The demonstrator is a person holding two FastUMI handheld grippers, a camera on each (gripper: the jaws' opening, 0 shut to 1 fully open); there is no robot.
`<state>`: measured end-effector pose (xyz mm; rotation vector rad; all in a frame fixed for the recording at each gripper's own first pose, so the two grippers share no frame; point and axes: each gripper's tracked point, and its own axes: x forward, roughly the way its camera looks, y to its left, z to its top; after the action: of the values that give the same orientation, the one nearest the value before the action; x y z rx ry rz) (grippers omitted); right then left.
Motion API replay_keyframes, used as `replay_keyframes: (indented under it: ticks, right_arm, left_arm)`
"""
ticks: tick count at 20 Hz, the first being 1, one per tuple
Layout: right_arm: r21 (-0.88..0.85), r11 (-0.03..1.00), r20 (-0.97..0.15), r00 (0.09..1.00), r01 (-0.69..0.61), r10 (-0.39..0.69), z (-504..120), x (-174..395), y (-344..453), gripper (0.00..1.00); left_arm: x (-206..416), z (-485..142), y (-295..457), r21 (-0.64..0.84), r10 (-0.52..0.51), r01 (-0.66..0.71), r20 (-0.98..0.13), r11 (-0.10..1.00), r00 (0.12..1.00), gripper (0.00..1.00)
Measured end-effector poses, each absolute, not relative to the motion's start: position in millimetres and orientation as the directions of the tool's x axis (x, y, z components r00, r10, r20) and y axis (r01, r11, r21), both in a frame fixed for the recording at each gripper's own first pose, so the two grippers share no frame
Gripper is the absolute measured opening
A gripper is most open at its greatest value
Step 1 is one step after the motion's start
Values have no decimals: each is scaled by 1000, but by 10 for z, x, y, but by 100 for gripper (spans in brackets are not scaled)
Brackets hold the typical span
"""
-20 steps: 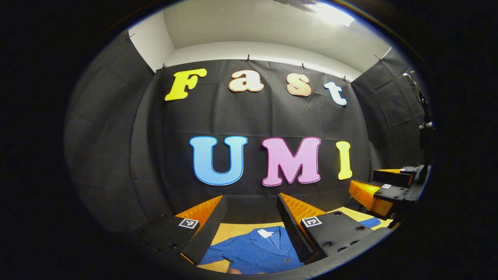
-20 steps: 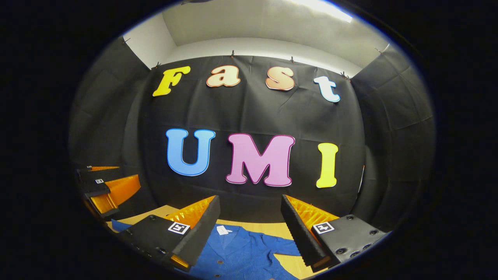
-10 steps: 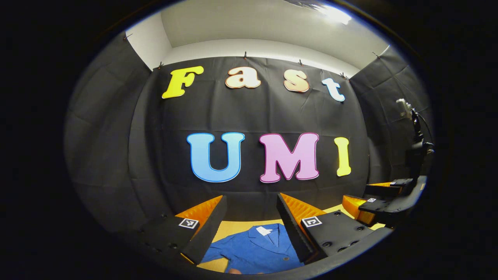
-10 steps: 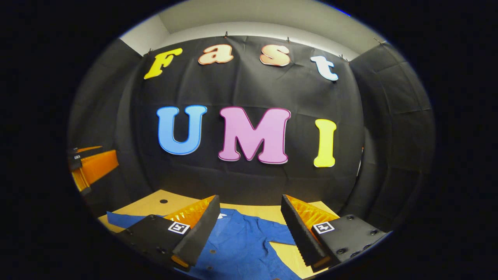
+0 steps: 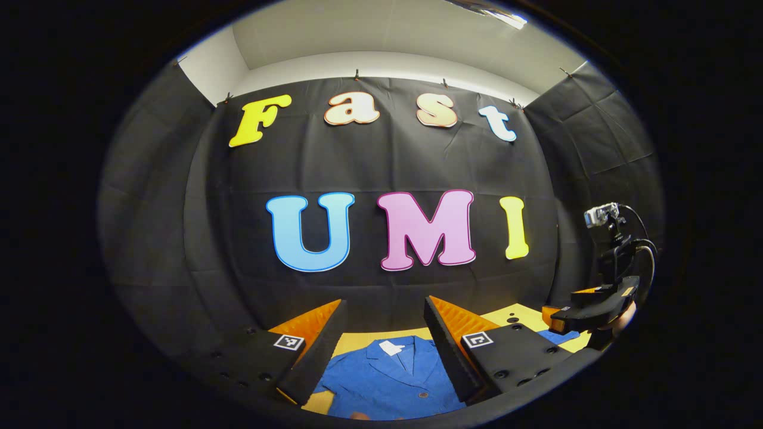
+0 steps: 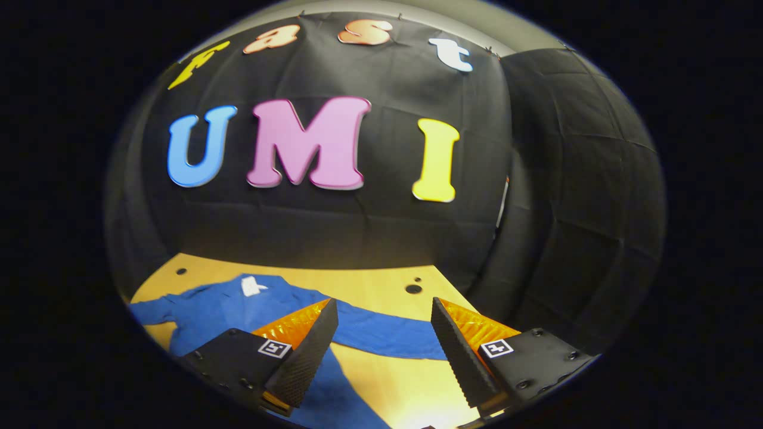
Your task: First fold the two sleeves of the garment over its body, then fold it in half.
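left tongs (image 5: 384,325) apart | right tongs (image 6: 384,325) apart | shirt (image 6: 220,310) flat below both

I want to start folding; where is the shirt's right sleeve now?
In the right gripper view, the sleeve lies flat on the table, stretched out between the open right tongs.

The garment (image 6: 381,330) is showing as matt blue woven cloth with a small white label (image 6: 249,287), lying on a smooth, pale wooden table (image 6: 381,289). The wall (image 5: 381,167) is hanging as creased matt cloth.
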<state>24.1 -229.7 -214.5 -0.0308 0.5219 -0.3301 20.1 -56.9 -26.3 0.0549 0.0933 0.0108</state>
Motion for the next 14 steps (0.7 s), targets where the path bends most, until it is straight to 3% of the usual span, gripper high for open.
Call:
replay_keyframes:
  ticks: [2,3,4,6,10,11,14]
  right_arm:
    - [-102,929,-573,743,355,-347,-2487,120,-2664,99]
    - [-104,916,-602,709,387,-368,-2629,85,-2868,94]
    - [-99,902,-625,680,420,-385,-2766,70,-3078,99]
    - [-81,873,-678,615,482,-403,-3056,48,-3419,99]
    - [-54,824,-770,502,563,-394,-3527,6,-3941,100]
    - [-57,813,-780,482,580,-399,-3624,21,-4051,95]
    - [-41,798,-852,397,601,-342,-4047,-5,-4237,98]
  left_arm:
    - [258,-325,-682,72,21,-13,-117,997,993,79]
    - [286,-356,-750,80,24,-14,-130,997,991,79]
    - [319,-388,-812,86,27,-15,-142,996,990,79]
    - [378,-426,-958,96,29,-14,-160,995,987,79]
    - [537,-495,-1315,124,19,8,-213,992,977,79]
    - [577,-480,-1425,119,10,17,-222,993,975,79]
    - [669,-450,-1706,97,-21,46,-238,994,971,79]
